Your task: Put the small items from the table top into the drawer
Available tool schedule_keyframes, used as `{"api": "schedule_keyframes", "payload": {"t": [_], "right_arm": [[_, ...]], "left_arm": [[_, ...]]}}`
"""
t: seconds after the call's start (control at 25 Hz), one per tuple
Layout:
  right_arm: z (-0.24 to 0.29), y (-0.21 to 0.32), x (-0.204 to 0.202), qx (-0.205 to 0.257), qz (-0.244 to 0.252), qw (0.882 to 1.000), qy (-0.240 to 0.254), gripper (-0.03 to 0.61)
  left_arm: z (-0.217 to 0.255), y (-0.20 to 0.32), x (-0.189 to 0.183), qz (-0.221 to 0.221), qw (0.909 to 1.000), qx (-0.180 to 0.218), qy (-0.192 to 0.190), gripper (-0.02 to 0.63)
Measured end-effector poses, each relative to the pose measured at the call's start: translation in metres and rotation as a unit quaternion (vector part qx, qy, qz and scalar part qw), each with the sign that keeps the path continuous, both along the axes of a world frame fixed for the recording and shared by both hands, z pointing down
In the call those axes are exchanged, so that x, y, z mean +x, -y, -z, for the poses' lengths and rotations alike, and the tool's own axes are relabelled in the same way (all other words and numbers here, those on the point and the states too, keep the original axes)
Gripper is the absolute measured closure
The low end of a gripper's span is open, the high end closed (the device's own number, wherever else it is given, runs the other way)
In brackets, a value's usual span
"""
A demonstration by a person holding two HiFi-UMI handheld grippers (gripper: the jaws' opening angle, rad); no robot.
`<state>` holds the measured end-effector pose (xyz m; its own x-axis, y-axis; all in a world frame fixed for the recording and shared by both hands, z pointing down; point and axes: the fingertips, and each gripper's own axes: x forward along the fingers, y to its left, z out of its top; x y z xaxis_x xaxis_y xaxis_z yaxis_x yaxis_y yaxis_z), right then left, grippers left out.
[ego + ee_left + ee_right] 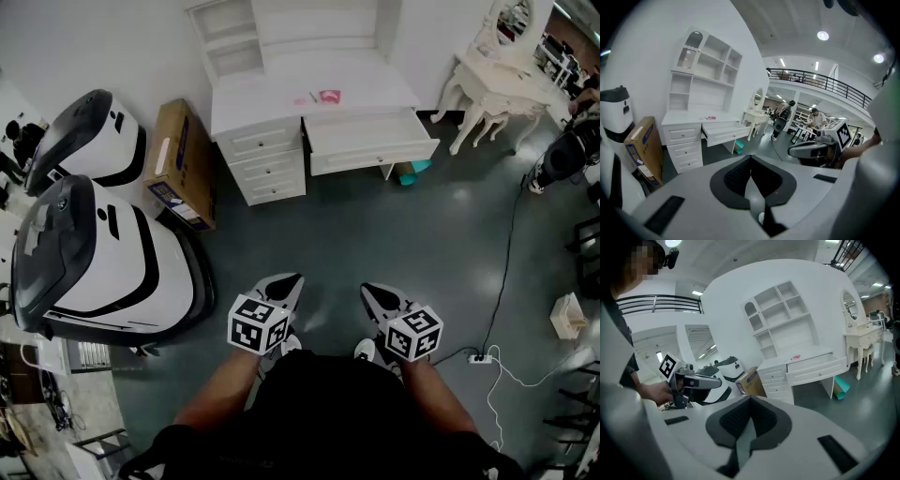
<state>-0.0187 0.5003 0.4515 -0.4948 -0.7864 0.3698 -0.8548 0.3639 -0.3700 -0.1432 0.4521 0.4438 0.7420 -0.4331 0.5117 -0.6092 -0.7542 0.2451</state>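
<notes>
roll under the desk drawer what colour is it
Teal. The roll shows best in the right gripper view, below the open drawer.

A cardboard box (178, 164) stands on its edge on the grey floor (375, 244), next to two large white-and-black machines (103, 262). Off to the right stands an ornate white dressing table (497, 89). A black cable (511, 244) runs to a power strip (480, 357).

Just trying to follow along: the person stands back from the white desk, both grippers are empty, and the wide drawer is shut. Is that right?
Not quite. The wide drawer is pulled open, as the head view shows. The rest holds: the person stands back from the white desk, and the left gripper and right gripper are both empty, jaws together.
</notes>
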Motion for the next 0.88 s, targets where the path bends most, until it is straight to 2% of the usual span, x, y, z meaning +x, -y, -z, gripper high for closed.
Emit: {"api": "schedule_keyframes", "payload": {"t": [0.56,0.88], "right_arm": [[-0.002,-0.002,-0.008,0.001,0.006,1.000,-0.001,0.552],[0.005,0.002,-0.023,0.016,0.020,0.999,0.022,0.550]], "left_arm": [[0.001,-0.004,-0.003,-0.004,1.0000,0.003,0.002,0.603],[-0.003,-0.005,-0.008,-0.008,0.9999,-0.008,0.001,0.603]]}}
